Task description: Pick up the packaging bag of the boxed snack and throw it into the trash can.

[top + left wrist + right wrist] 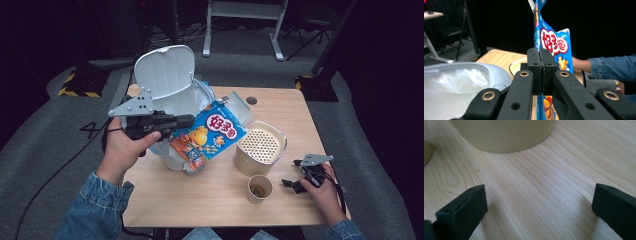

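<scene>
Left claw (187, 121), frame centre-left, clamps a blue printed snack bag (210, 134); right claw (292, 184), lower right, gapes empty on the pale wooden surface (210, 200).

Your light wooden bench (210, 200) carries a white lidded bin (167, 82), lid up, at its far left corner. Just right of the bin stands a beige canister (260, 147) with a perforated top. Near the canister, toward your side, sits a small paper cup (260, 189). Grey carpeted floor (365, 150) surrounds the bench.
</scene>
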